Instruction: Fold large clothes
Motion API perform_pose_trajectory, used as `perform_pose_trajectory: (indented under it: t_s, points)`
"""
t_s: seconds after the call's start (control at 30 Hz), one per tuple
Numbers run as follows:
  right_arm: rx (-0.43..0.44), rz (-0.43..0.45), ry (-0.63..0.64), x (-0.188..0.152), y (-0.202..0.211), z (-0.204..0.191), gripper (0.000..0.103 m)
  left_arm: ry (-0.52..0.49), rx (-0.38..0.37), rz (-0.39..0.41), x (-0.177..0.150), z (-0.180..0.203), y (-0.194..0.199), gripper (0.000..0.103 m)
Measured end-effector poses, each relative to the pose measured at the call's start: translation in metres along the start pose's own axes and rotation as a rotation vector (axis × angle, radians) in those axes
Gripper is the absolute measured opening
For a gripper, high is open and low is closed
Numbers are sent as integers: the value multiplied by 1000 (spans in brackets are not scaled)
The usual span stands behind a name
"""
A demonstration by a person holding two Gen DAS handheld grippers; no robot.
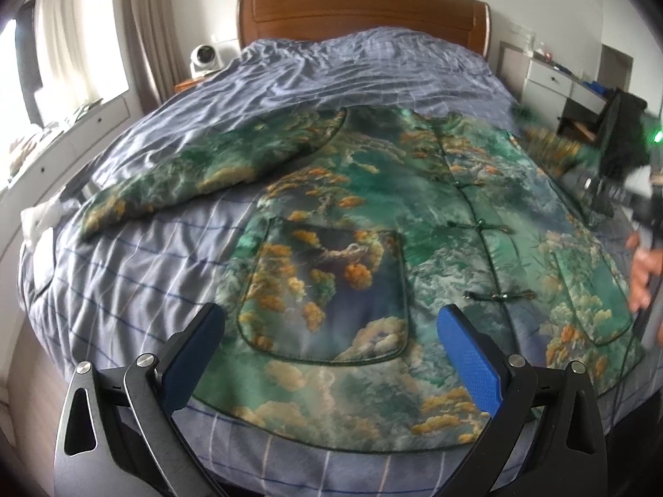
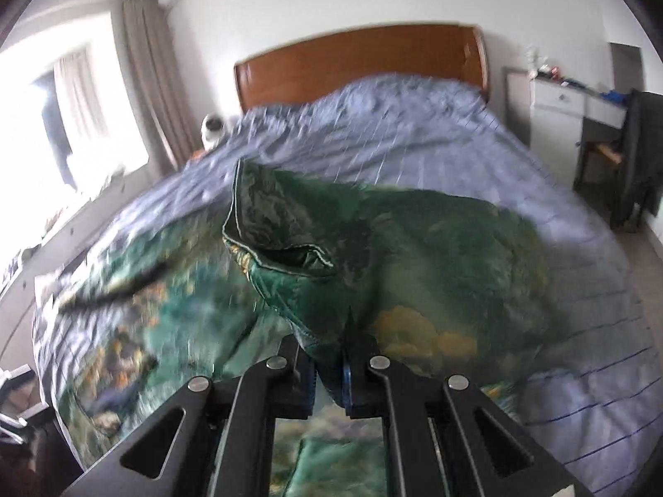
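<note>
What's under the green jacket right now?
The green jacket lies on the blue checked duvet, which shows all around it. Whatever the jacket covers stays hidden.

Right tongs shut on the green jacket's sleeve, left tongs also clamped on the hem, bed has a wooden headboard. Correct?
Not quite. The left tongs are open above the jacket, with nothing between the pads, as the left wrist view shows. The rest holds: the right tongs are shut on the sleeve, and the headboard is wooden.
</note>
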State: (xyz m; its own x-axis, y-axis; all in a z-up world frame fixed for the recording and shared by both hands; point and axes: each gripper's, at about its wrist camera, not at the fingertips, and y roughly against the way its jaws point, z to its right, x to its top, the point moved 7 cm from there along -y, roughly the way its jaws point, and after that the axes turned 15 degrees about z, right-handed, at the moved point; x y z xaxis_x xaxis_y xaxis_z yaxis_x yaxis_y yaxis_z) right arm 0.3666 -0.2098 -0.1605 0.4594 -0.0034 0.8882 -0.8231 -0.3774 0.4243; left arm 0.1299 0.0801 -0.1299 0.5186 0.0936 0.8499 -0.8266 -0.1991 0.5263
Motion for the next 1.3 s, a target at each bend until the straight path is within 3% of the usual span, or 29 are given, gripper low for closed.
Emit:
perform_pose_trajectory:
  t_s: [0.13, 0.27, 0.4, 0.43, 0.53, 0.6, 0.7, 0.8, 0.87, 0.97, 1.0, 1.03, 1.07, 1.17, 1.3]
  points:
    - [3, -99, 46, -44, -13, -11, 9, 5, 7, -7, -4, -3, 0, 102]
    - [-35, -169, 63, -84, -13, -16, 18, -12, -6, -21, -5, 2, -4, 102]
    - [33, -178, -15, -94, 4, -23, 53, -34, -64, -36, 4, 16, -11, 102]
    - [56, -181, -34, -94, 12, -24, 60, -33, -97, -40, 9, 23, -15, 102]
    - [94, -185, -66, -99, 33, -30, 60, -11, -232, -61, 26, 52, -26, 102]
    - [102, -166, -77, -99, 57, -29, 60, 20, -362, -91, 38, 81, -38, 102]
    - [95, -139, -82, -99, 88, -25, 60, 46, -561, -229, 41, 138, -70, 102]
    - [93, -119, -103, -101, 112, -21, 60, 64, -619, -349, 29, 185, -105, 98]
    - [94, -110, -124, -100, 122, -18, 60, 83, -600, -418, 19, 204, -128, 79]
    - [99, -88, -161, -99, 139, -13, 60, 144, -558, -502, 7, 222, -153, 63]
    - [97, -82, -169, -100, 143, -11, 60, 146, -552, -509, 5, 225, -155, 51]
    - [95, -75, -174, -100, 147, -9, 60, 149, -554, -535, 2, 231, -156, 29]
    - [93, -72, -175, -100, 148, -8, 60, 158, -548, -555, -1, 234, -155, 20]
    - [76, -61, -176, -101, 152, 0, 60, 130, -542, -545, 5, 242, -149, 11]
    - [65, -33, -197, -96, 159, 11, 60, 114, -567, -480, 37, 244, -135, 10]
